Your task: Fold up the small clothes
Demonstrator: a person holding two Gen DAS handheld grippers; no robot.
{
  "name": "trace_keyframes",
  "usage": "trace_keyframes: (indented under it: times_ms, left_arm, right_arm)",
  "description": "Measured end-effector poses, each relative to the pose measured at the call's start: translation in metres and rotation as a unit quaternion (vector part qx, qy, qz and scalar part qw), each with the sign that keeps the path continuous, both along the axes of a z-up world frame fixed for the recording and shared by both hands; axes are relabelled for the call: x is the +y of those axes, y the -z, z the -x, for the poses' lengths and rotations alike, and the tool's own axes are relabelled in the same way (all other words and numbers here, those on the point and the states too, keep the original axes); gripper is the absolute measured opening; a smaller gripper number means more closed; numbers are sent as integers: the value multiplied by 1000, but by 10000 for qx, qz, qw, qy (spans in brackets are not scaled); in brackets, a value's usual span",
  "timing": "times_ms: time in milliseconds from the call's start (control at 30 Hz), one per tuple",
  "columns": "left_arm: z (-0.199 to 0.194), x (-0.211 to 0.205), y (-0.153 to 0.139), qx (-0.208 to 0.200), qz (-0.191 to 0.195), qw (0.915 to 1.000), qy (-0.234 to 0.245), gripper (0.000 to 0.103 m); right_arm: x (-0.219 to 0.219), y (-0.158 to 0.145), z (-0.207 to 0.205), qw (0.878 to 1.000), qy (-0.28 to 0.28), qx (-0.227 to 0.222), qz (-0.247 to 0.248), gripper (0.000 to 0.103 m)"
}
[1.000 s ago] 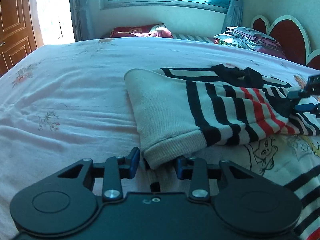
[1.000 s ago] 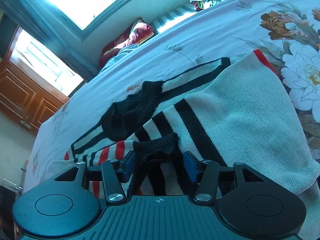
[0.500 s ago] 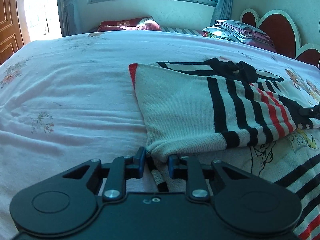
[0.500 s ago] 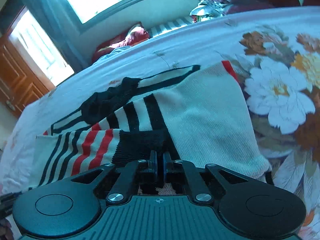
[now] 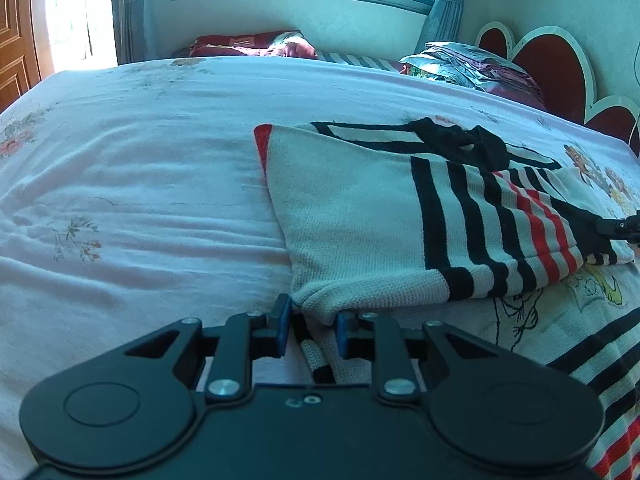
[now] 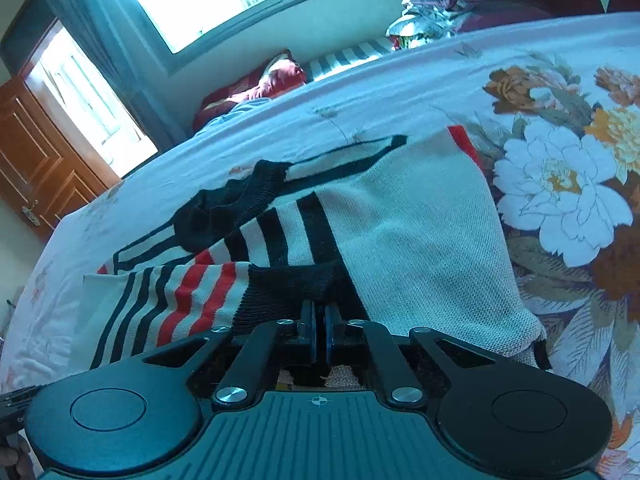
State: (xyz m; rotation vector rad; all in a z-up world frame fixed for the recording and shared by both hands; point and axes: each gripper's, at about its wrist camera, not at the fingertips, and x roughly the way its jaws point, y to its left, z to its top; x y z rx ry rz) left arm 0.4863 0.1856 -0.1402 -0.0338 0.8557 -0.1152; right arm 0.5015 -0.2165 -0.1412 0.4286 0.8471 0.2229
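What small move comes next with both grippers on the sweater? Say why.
Probably lift both hands together and carry the fold across. The left gripper pinches the sweater at its cream hem, the right gripper is shut on the black cuff, and the sweater lies half folded on the bed.

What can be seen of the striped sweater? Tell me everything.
The striped sweater is a small cream knit with black and red stripes, a black collar and a cartoon print on its front. It lies partly folded on the floral bedsheet, one sleeve laid across the body. The left tool pinches its cream folded edge; the right tool is shut on its black cuff.
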Motion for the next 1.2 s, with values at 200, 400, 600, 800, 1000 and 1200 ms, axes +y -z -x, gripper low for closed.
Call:
trace_keyframes:
  times_ms: [200, 400, 600, 800, 1000, 1200]
  left_arm:
    - [-1, -3, 1, 47, -86, 9999, 31, 21]
    - [12, 3, -13, 85, -109, 9994, 330, 27]
    - [19, -5, -35, -417, 405, 9981, 181, 31]
    - [-11, -34, -2, 114, 290, 9982, 509, 33]
    - [-54, -24, -8, -78, 416, 9981, 442, 31]
    - [-142, 4, 0, 25, 473, 9989, 30, 33]
  right_arm:
    - [9, 13, 8, 9992, -159, 67, 364, 3]
    - [2, -1, 15, 9985, 238, -66, 482, 3]
    - [28, -22, 21, 9948, -274, -461, 868, 3]
    - [49, 6, 9, 9881, -689, -64, 1371, 3]
    - [33, 3, -15, 9866, -478, -206, 1548, 4]
    - [-8, 17, -70, 9845, -149, 73, 1747, 3]
